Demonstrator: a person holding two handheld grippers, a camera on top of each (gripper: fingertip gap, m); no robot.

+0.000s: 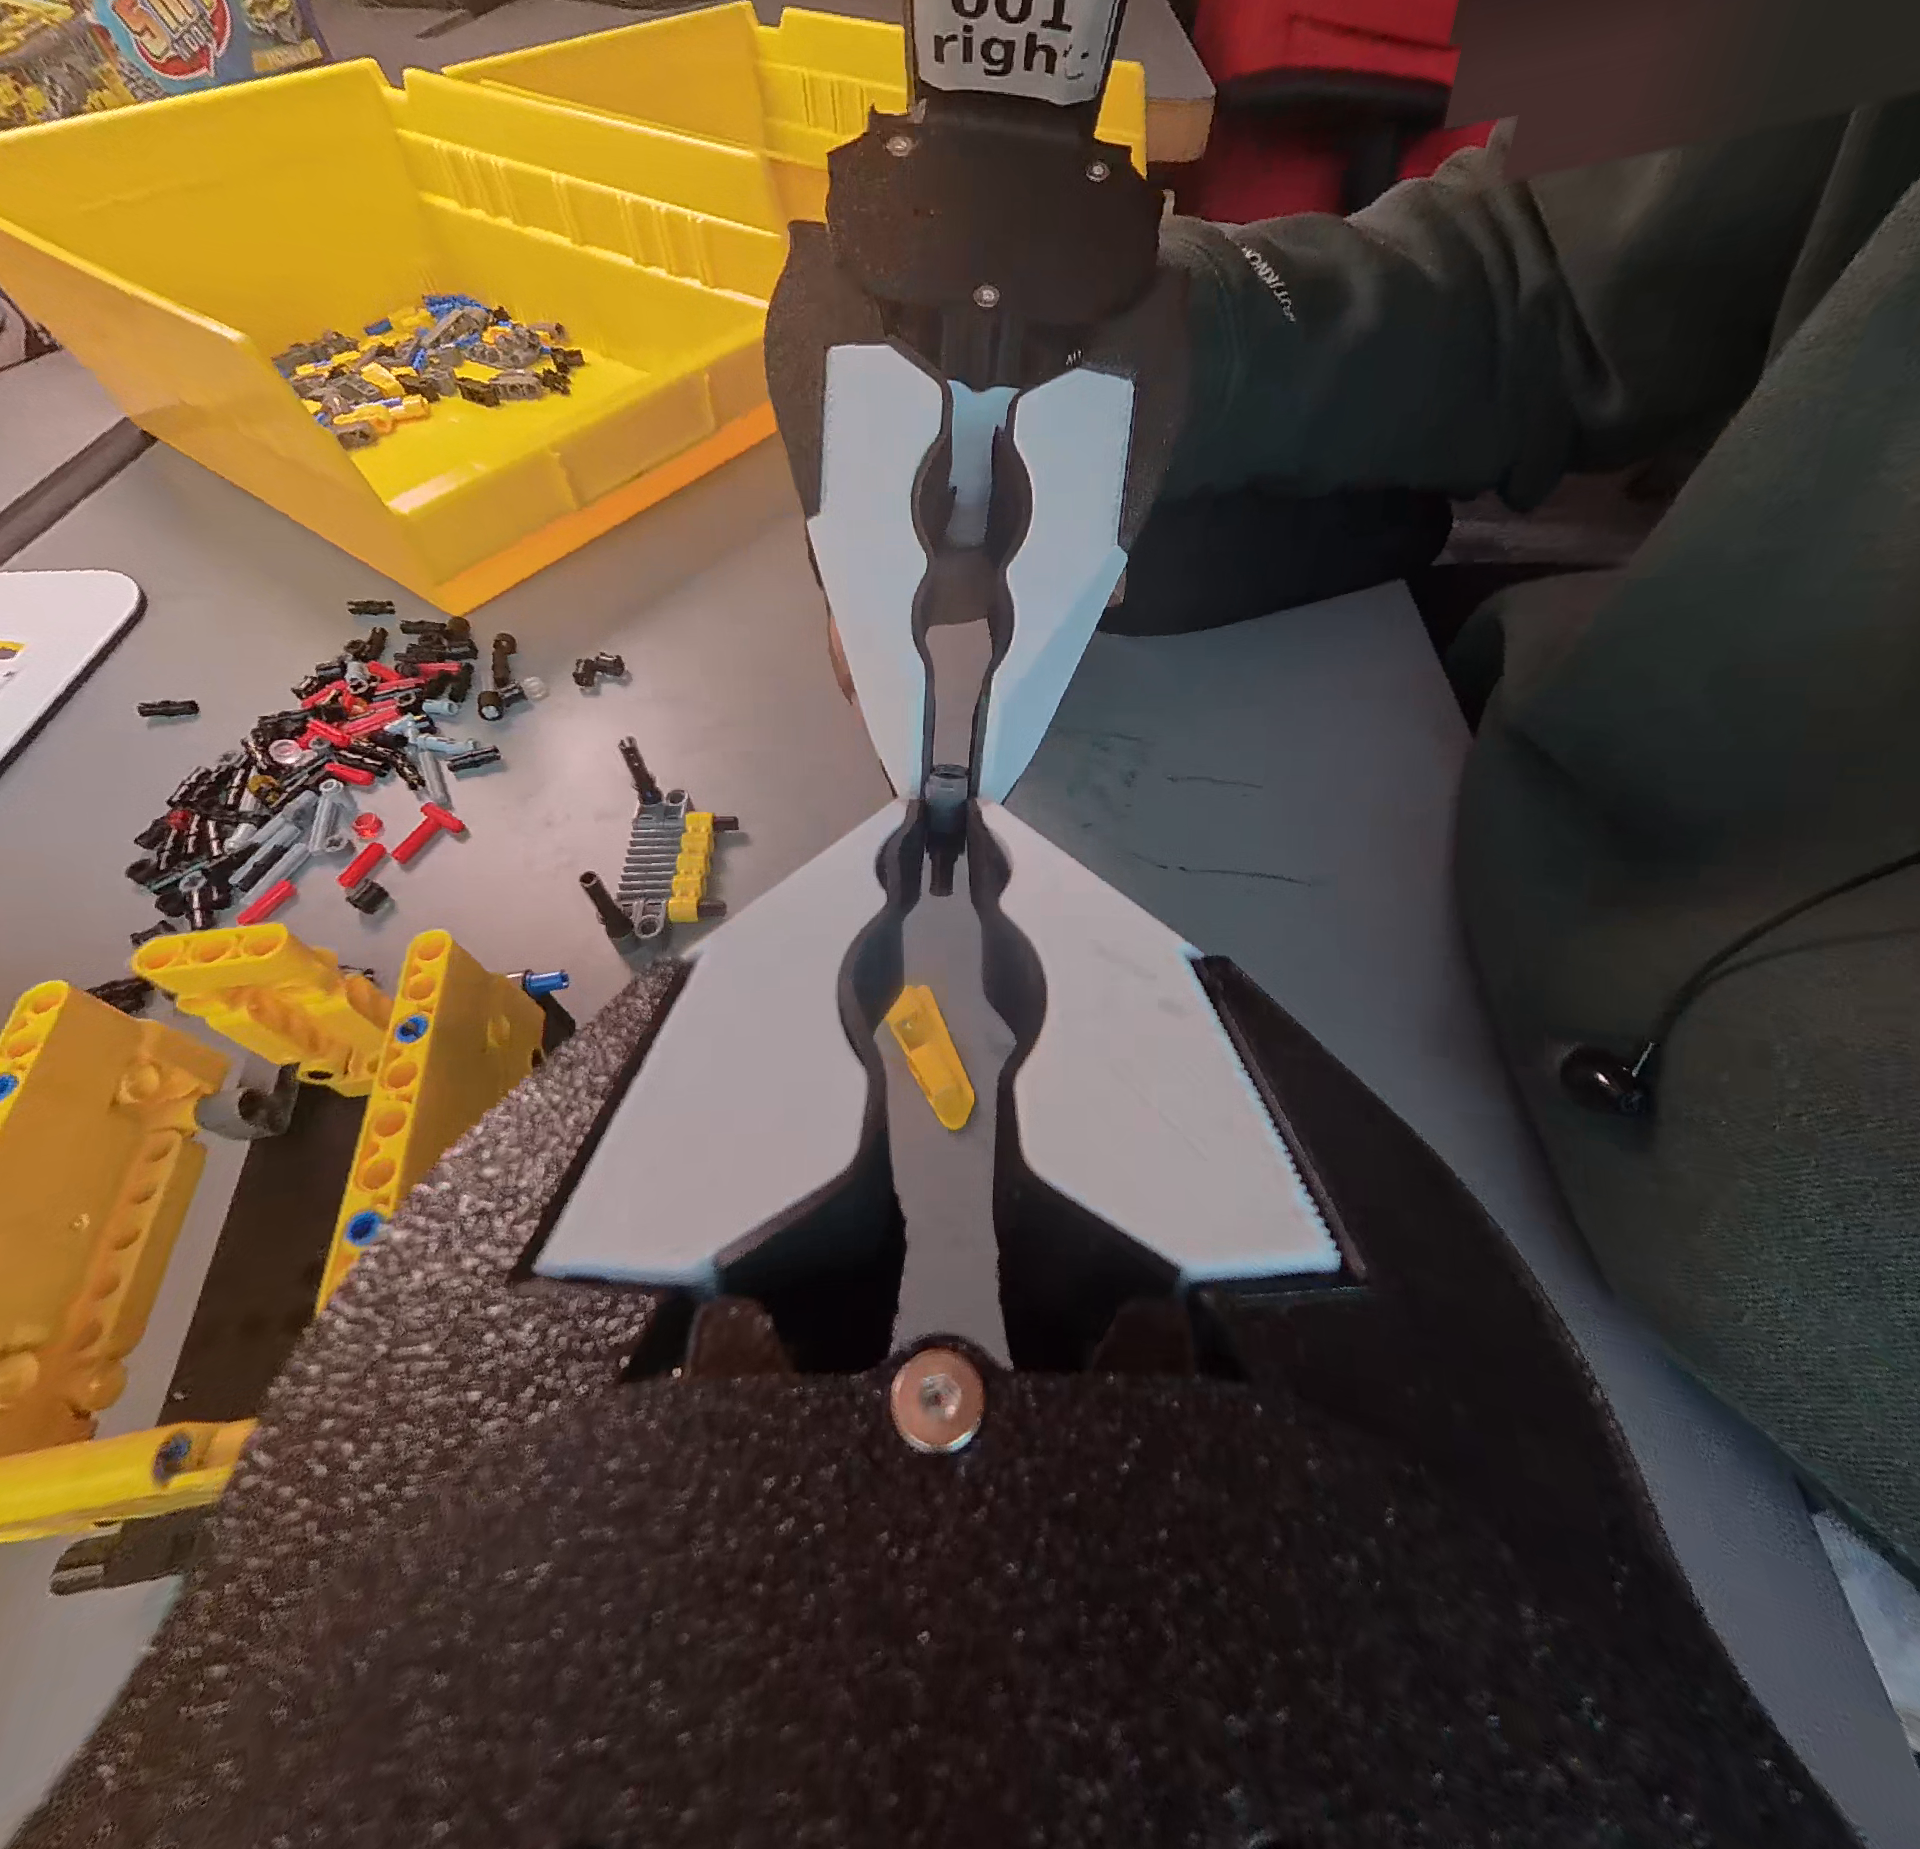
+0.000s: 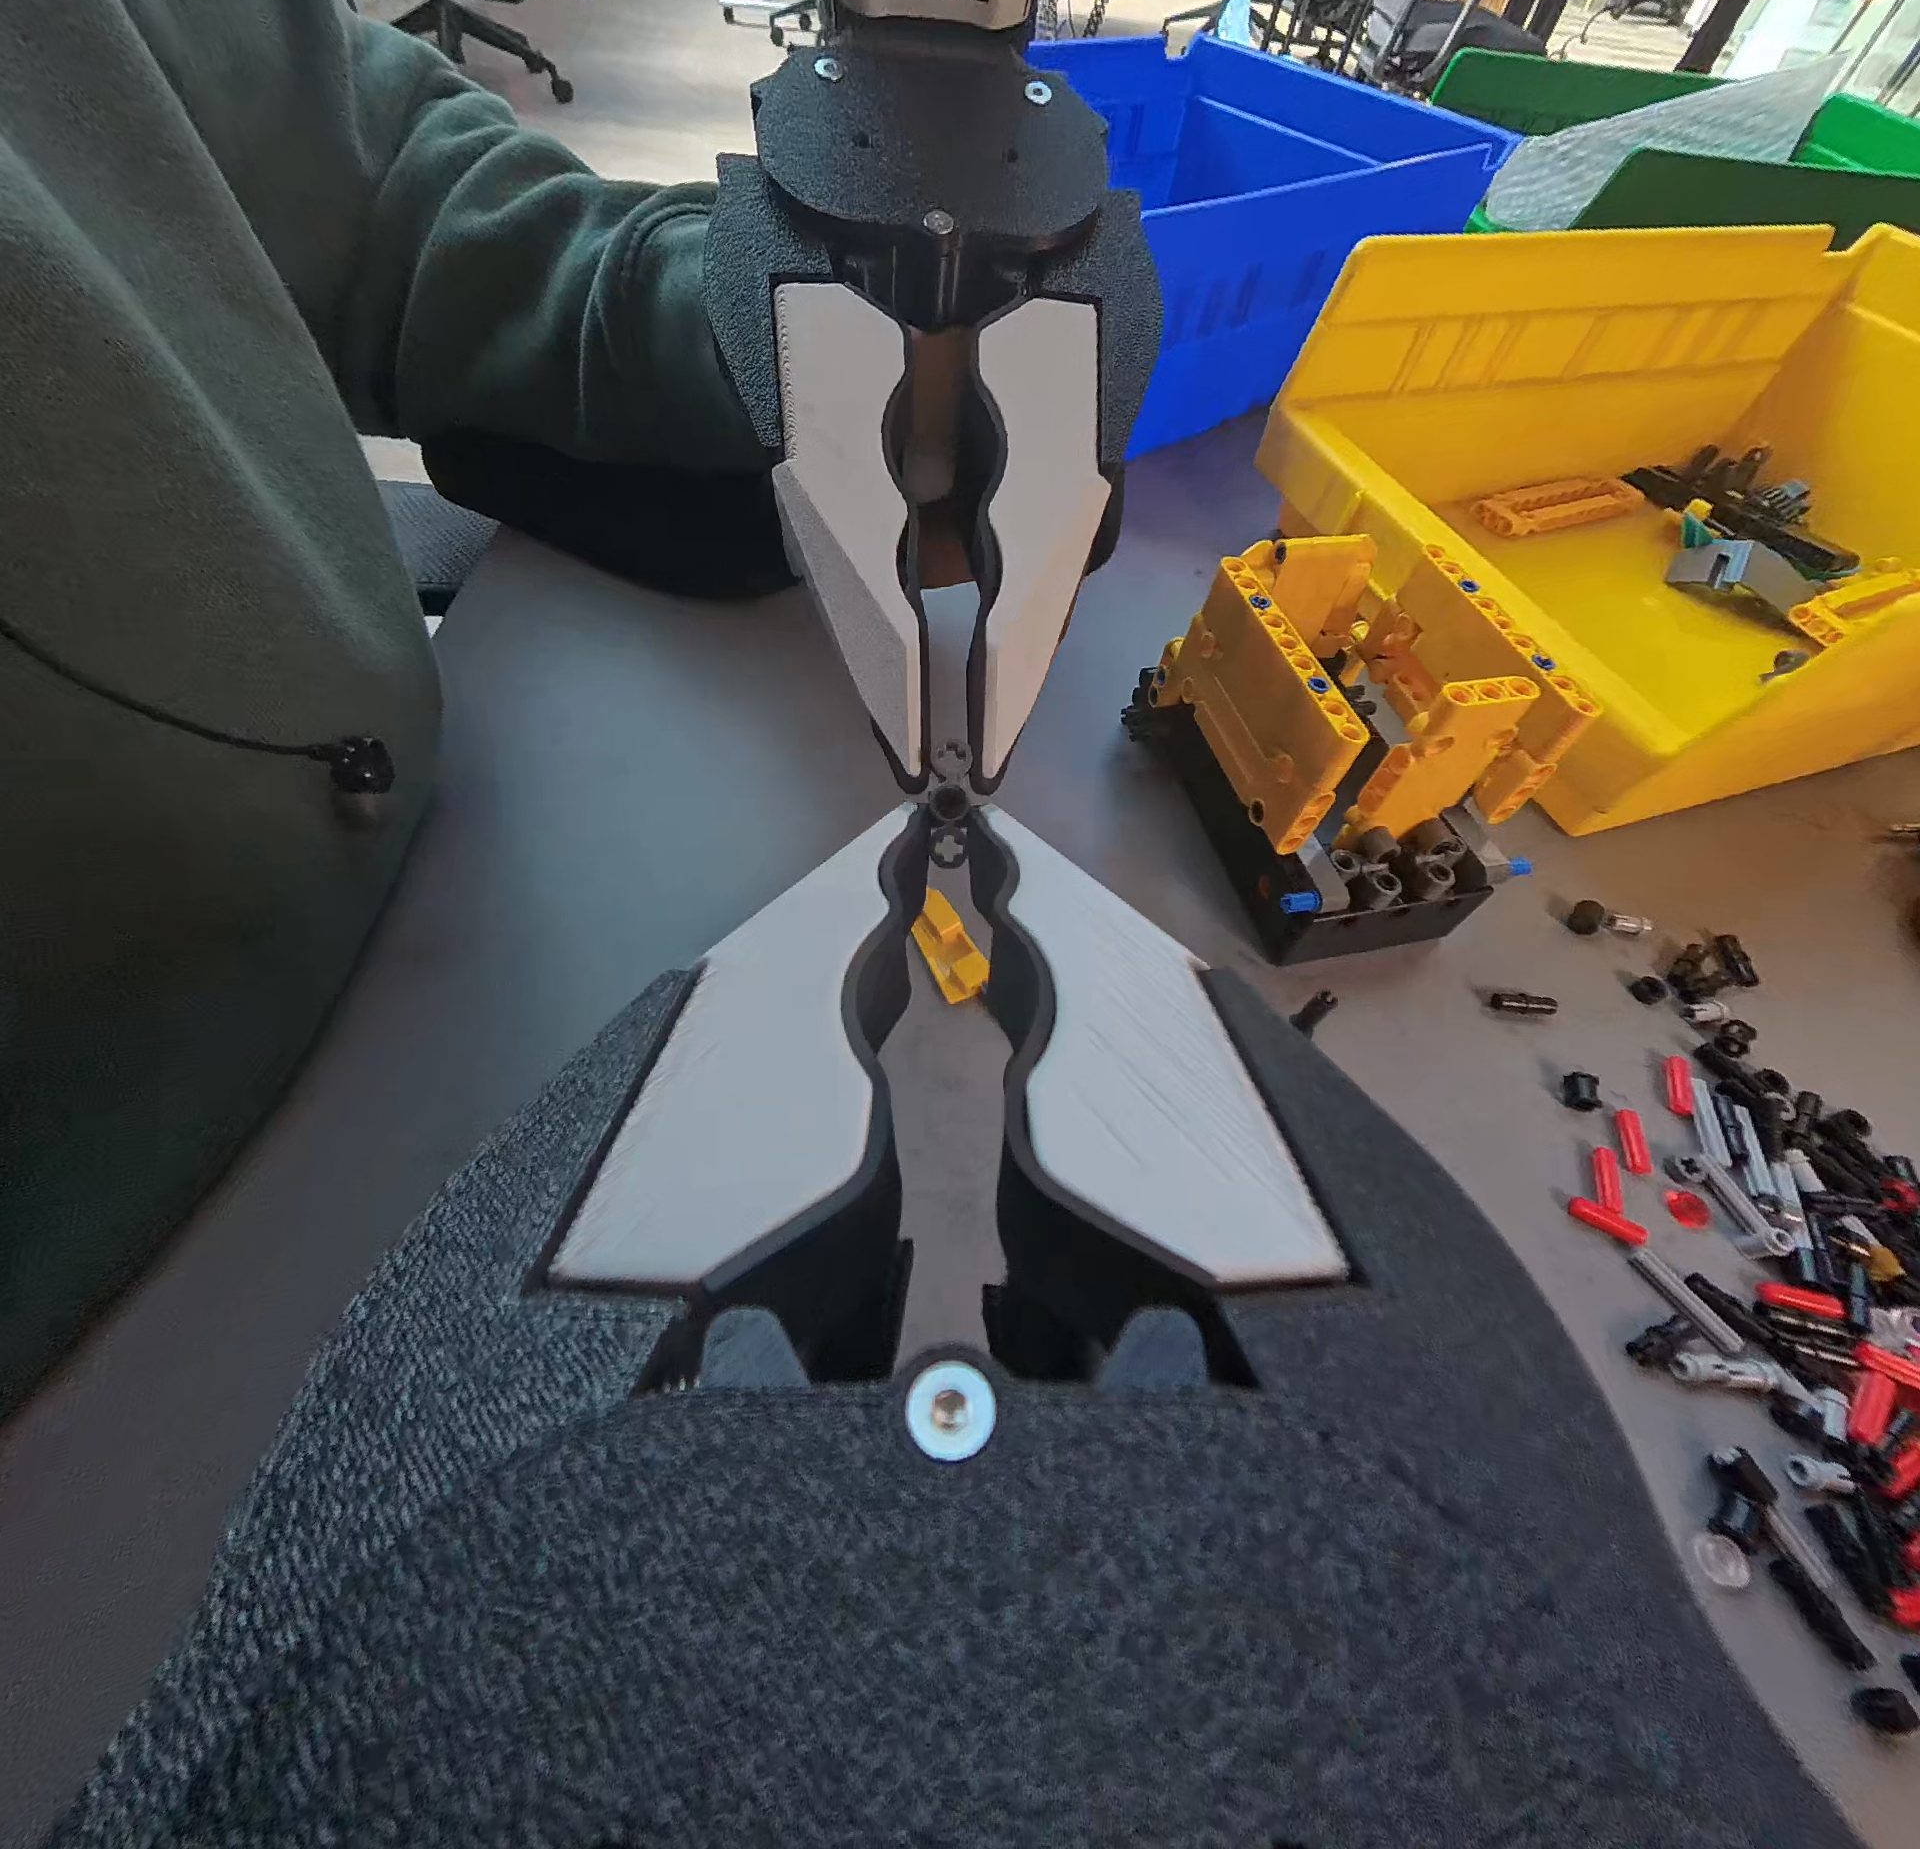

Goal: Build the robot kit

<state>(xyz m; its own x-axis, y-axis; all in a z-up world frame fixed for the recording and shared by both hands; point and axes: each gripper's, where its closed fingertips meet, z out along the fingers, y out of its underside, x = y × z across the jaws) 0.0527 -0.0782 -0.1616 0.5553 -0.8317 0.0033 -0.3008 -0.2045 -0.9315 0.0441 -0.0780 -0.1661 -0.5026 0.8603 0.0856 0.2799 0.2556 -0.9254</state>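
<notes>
My left gripper (image 1: 945, 814) and right gripper (image 1: 952, 773) meet tip to tip above the grey table (image 1: 1226, 760). Both are shut on a small dark connector piece (image 1: 943, 800) held between their tips. In the right wrist view the right gripper (image 2: 951, 825) holds the end with a cross-shaped hole, and the left gripper (image 2: 951, 760) holds the other end of the connector piece (image 2: 951, 800). I cannot tell whether it is one part or two joined parts. A small yellow brick (image 1: 928, 1056) lies on the table under the fingers; it also shows in the right wrist view (image 2: 948, 960).
A yellow and black built model (image 2: 1351, 719) stands beside a yellow bin (image 2: 1558, 345) holding parts. A pile of small black, red and grey parts (image 1: 312, 760) lies on the table, near a small grey and yellow assembly (image 1: 670, 864). A blue bin (image 2: 1299, 189) stands behind. A person's green sleeve (image 1: 1455, 345) is close. Both grippers' tips are roughly 7 centimetres from the small yellow brick (image 1: 928, 1056).
</notes>
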